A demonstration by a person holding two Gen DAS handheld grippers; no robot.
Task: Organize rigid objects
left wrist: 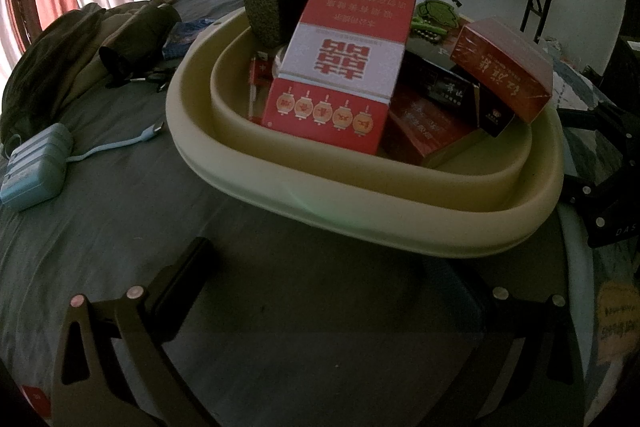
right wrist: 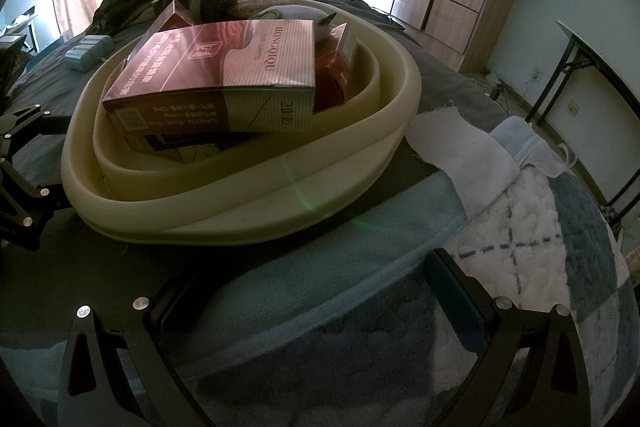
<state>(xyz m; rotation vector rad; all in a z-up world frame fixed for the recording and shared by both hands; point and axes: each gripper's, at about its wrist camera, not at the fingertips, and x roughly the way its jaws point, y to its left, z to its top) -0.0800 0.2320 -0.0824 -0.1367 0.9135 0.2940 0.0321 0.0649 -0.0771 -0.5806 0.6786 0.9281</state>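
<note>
cream plastic, oval and double-rimmed, that's the collapsible basin (left wrist: 360,195) we have sitting on the dark grey bedsheet (left wrist: 120,211), and it's piled high. from the left wrist camera we see a red and white carton with a double-happiness sign and lanterns (left wrist: 340,67) propped against the pile inside, a dark speckled foam roll (left wrist: 272,7) behind it, a dark red wrapped carton (left wrist: 504,67) tilted on the far right rim, and a black carton (left wrist: 452,87) under that one with another dark red carton (left wrist: 424,127) lying low beside it. our left gripper (left wrist: 320,291) hangs just short of the basin's near rim, fingers spread wide with nothing between them. off to the left on the sheet lie a pale blue power bank with its cable (left wrist: 36,163) and an olive jacket (left wrist: 80,43). over on the right wrist camera we get the same basin (right wrist: 248,203) from the other side, a maroon and silver striped carton marked hongqiqu (right wrist: 224,75) lying flat on top of the heap, a smaller red box (right wrist: 336,67) wedged beside it against the inner wall. our right gripper (right wrist: 320,295) is also spread wide and holding nothing, poised over a blue and white fleece blanket (right wrist: 520,251) near the basin's rim, with a white cloth (right wrist: 460,143) just beside the basin.
</note>
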